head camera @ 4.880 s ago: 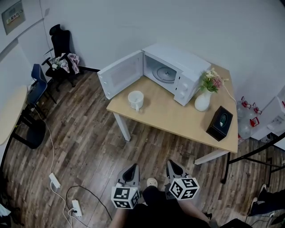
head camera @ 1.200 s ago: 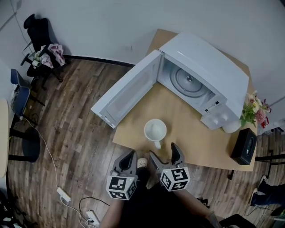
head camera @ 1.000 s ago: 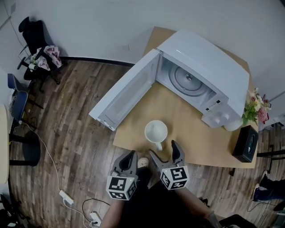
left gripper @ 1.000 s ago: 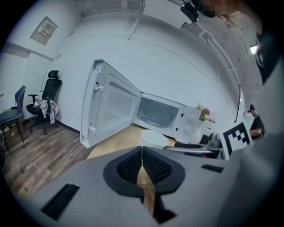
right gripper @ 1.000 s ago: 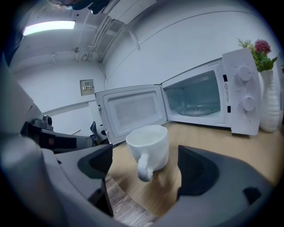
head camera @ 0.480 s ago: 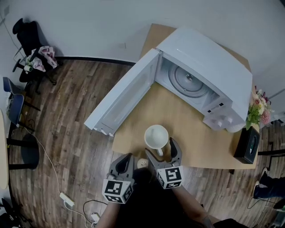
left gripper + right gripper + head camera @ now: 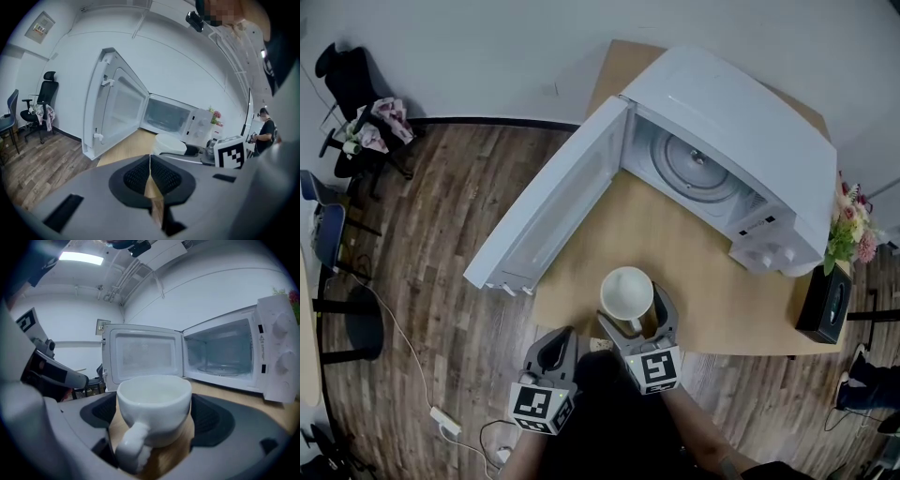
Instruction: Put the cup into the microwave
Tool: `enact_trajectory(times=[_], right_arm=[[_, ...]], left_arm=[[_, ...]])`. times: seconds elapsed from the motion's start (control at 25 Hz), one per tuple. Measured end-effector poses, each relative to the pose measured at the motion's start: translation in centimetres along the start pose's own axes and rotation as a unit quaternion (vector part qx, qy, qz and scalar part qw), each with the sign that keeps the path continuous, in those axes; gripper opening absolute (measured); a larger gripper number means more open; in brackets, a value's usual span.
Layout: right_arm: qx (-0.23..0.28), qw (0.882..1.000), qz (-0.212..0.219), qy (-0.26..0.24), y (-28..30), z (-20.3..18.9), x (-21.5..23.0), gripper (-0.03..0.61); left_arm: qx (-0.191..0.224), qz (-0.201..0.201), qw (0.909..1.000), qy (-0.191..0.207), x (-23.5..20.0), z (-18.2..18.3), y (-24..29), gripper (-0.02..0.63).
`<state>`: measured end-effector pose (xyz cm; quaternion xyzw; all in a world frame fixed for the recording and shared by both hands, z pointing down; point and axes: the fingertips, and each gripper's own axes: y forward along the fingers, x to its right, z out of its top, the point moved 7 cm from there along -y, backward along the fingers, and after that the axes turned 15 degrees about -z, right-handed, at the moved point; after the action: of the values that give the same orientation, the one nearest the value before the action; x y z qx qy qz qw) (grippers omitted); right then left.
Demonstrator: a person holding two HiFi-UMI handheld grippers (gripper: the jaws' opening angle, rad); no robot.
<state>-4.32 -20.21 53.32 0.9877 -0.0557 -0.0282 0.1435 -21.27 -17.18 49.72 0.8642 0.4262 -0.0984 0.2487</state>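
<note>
Identify the cup [image 7: 626,293] by its plain white finish, inside and out. The microwave [image 7: 741,122] is also white, door included, with a pale grey turntable [image 7: 694,167] inside. Your bench [image 7: 703,272] is light tan wood. The floor [image 7: 422,244] is dark brown plank with streaked grain. Your left gripper [image 7: 555,345] and right gripper [image 7: 636,317] are both grey with black textured pads [image 7: 213,420], and each carries a cube [image 7: 654,367] of black-and-white square markers. At the right end of the bench you will find a black box [image 7: 823,305] and pink and yellow flowers [image 7: 853,234]. The far wall [image 7: 487,47] is white.
</note>
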Motion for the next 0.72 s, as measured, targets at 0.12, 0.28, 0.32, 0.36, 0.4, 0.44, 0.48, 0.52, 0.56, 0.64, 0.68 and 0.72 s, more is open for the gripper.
enact_trajectory(times=[0.12, 0.28, 0.32, 0.36, 0.4, 0.44, 0.48, 0.52, 0.56, 0.64, 0.68, 0.72], right_arm=[[0.007, 1.0, 0.001, 0.005, 0.17, 0.15, 0.02, 0.44], [-0.012, 1.0, 0.009, -0.006, 0.7, 0.1, 0.0, 0.439], [-0.014, 1.0, 0.01, -0.005, 0.83, 0.06, 0.03, 0.438], [-0.016, 1.0, 0.01, -0.002, 0.91, 0.01, 0.09, 0.437], [-0.016, 1.0, 0.008, 0.002, 0.91, -0.05, 0.17, 0.437], [-0.017, 1.0, 0.005, 0.005, 0.88, -0.09, 0.24, 0.437], [-0.017, 1.0, 0.003, 0.006, 0.84, -0.1, 0.3, 0.437], [-0.017, 1.0, 0.002, 0.007, 0.81, -0.1, 0.34, 0.437], [-0.016, 1.0, 0.001, 0.006, 0.79, -0.09, 0.35, 0.437], [-0.016, 1.0, 0.001, 0.007, 0.75, -0.08, 0.34, 0.437], [-0.016, 1.0, 0.001, 0.007, 0.74, -0.09, 0.34, 0.437], [-0.016, 1.0, 0.0, 0.007, 0.74, -0.11, 0.35, 0.437]], left_arm=[[-0.002, -0.002, 1.0, 0.001, -0.26, -0.06, 0.09, 0.006], [-0.008, -0.002, 1.0, -0.001, -0.44, -0.2, 0.31, 0.006], [-0.009, -0.002, 1.0, -0.002, -0.47, -0.23, 0.41, 0.005], [-0.01, -0.003, 0.9999, -0.002, -0.48, -0.29, 0.5, 0.006], [-0.01, -0.005, 0.9999, -0.001, -0.47, -0.34, 0.59, 0.005], [-0.01, -0.006, 0.9999, 0.001, -0.43, -0.35, 0.64, 0.006], [-0.01, -0.007, 0.9999, 0.002, -0.4, -0.32, 0.66, 0.006], [-0.01, -0.006, 0.9999, 0.002, -0.38, -0.28, 0.64, 0.006], [-0.009, -0.006, 0.9999, 0.003, -0.37, -0.25, 0.58, 0.005], [-0.009, -0.004, 1.0, 0.003, -0.39, -0.31, 0.43, 0.006], [-0.009, -0.003, 0.9999, 0.002, -0.4, -0.37, 0.36, 0.006], [-0.01, -0.003, 0.9999, 0.002, -0.4, -0.42, 0.3, 0.005]])
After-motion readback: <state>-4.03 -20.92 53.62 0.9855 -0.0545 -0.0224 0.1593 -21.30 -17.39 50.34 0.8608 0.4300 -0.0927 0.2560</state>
